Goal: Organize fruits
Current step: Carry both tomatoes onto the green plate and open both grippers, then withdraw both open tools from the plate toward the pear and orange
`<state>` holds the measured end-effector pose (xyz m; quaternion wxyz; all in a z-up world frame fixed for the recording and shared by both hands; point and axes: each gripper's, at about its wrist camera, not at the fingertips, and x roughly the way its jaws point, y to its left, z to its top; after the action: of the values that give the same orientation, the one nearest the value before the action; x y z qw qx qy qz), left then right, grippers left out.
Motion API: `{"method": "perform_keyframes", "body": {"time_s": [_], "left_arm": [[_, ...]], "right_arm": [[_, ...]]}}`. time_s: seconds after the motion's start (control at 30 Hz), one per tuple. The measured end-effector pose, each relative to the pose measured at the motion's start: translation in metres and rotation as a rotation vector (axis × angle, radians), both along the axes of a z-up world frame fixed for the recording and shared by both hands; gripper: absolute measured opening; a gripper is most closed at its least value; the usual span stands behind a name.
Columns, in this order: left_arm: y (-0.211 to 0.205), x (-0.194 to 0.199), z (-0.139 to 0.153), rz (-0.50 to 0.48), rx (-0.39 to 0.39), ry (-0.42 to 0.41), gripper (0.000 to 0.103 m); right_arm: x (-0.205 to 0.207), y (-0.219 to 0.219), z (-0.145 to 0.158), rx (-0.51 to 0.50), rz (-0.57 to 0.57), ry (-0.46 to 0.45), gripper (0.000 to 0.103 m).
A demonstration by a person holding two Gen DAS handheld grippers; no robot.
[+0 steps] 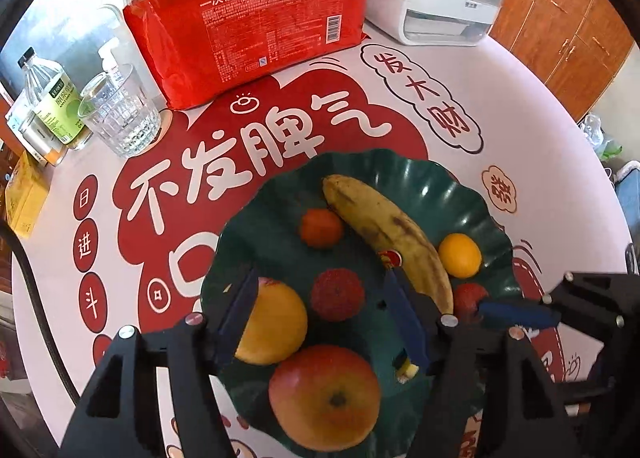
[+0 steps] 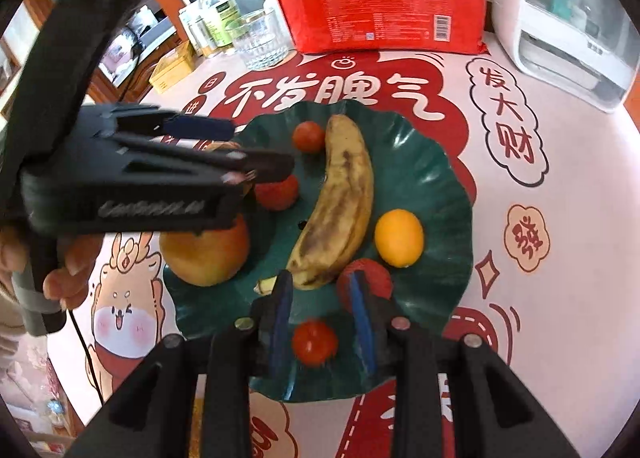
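Nearest us, the right tongs (image 2: 322, 322) straddle a small red tomato (image 2: 314, 342) at the near edge of the green plate (image 2: 436, 177). They stand narrow, and whether the pads press on it we cannot tell. The left tongs (image 1: 322, 314) hang half-wide over the plate, holding nothing, a lychee (image 1: 337, 295) between them and the apple (image 1: 325, 392) just nearer. The banana (image 2: 340, 201) lies across the plate's middle. We judge the tomato needs a gentle, centred squeeze, since it can roll off the plate onto the tabletop (image 2: 560, 193).

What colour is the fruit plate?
Dark green plate with a wavy rim, clearest in the right wrist view.
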<state>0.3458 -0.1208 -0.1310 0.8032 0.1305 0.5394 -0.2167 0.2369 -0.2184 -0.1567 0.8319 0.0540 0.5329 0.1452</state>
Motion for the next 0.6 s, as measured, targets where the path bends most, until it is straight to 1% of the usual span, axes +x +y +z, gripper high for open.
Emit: {"method": "perform_keyframes", "body": {"time_s": [0.2, 0.37, 0.6], "left_arm": [[0.006, -0.017, 0.010, -0.004, 0.012, -0.028, 0.065], [0.013, -0.032, 0.021, 0.007, -0.005, -0.030, 0.065], [0.021, -0.060, 0.040, 0.007, -0.024, -0.044, 0.065]], "right_arm": [[-0.005, 0.000, 0.001, 0.000, -0.025, 0.007, 0.030], [-0.012, 0.001, 0.004, -0.008, -0.025, 0.009, 0.030], [-0.027, 0.001, 0.017, -0.023, -0.027, -0.010, 0.030]]}}
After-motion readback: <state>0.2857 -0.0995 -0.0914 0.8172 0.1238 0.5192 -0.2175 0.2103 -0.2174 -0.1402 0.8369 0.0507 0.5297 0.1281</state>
